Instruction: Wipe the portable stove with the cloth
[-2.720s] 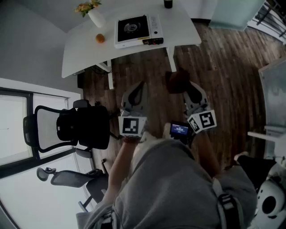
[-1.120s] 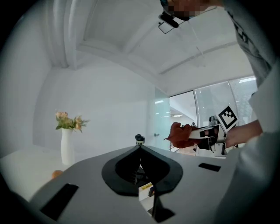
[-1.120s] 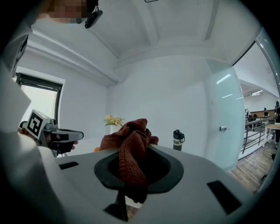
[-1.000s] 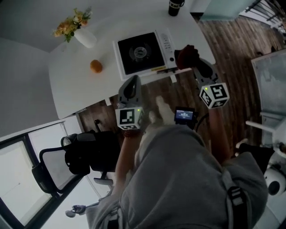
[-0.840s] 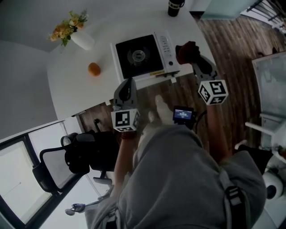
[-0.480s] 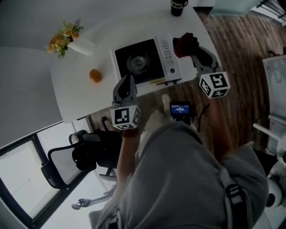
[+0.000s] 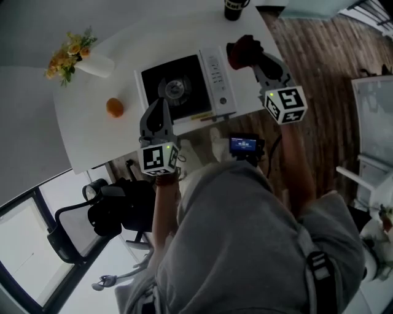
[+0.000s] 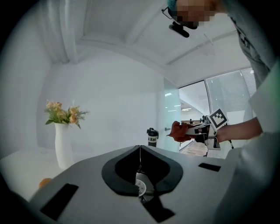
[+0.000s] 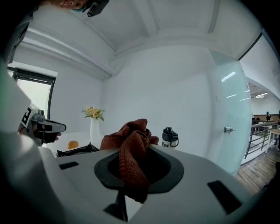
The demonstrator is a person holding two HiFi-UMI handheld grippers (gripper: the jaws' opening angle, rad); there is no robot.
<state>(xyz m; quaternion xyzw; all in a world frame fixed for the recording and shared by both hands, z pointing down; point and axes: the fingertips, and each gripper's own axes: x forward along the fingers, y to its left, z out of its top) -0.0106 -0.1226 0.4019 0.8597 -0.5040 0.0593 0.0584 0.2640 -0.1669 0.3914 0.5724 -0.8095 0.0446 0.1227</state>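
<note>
I saw my right gripper [image 7: 250, 56] clamped on the red cloth [image 7: 241, 49], just right of the portable stove [image 7: 178, 89], my left gripper [image 7: 162, 104] closed on nothing at the stove's near-left corner, an orange [image 7: 114, 107] and flower vase [image 7: 92, 62] left of those fingers, a black bottle [image 7: 233, 7] beyond the cloth.

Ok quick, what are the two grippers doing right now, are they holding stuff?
Left gripper: closed, holding nothing.
Right gripper: closed on the cloth.

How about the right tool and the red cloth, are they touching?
Touching. The right gripper view shows the red cloth pinched in the right tool, its jaws closed on it; the cloth bunches above them and hangs below.
</note>
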